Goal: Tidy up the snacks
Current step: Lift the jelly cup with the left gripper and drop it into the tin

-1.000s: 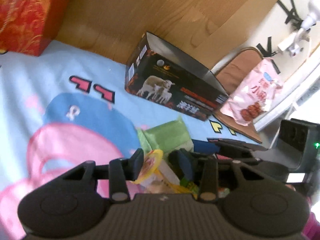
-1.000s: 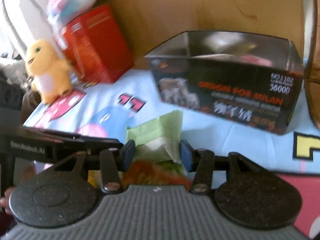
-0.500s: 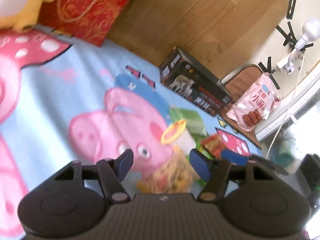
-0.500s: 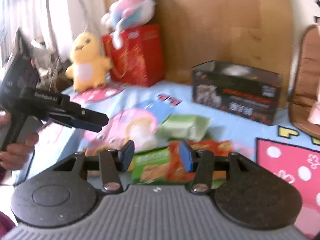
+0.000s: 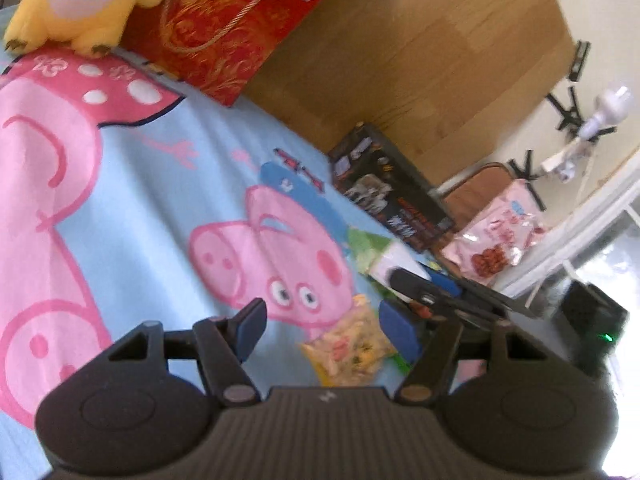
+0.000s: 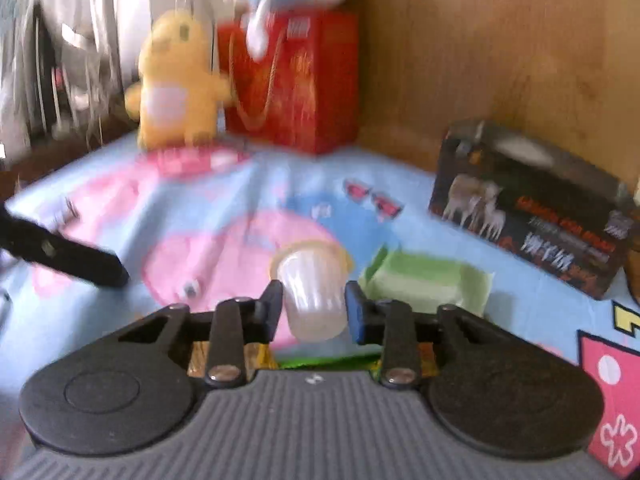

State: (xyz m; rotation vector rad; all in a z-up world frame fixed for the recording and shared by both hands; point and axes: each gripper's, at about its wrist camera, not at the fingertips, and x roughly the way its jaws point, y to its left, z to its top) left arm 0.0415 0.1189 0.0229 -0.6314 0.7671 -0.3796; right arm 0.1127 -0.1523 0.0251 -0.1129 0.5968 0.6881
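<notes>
Snacks lie on a cartoon-pig blanket. In the right wrist view a clear jelly cup with a yellow lid lies between my right gripper's open fingers; whether the pads touch it is unclear. A green packet lies to its right. An open-topped black box stands at the back right. In the left wrist view my left gripper is open and empty above a yellow snack bag. The right gripper's fingers show over the green packet. The black box stands beyond.
A red gift bag and a yellow plush toy stand at the back against a wooden headboard. A pink snack bag leans on a brown cushion at the right. The left gripper's finger reaches in from the left.
The left gripper has opened wide and drawn back and left from the snack pile. The right gripper has moved from the green and orange packets to straddle the jelly cup.
</notes>
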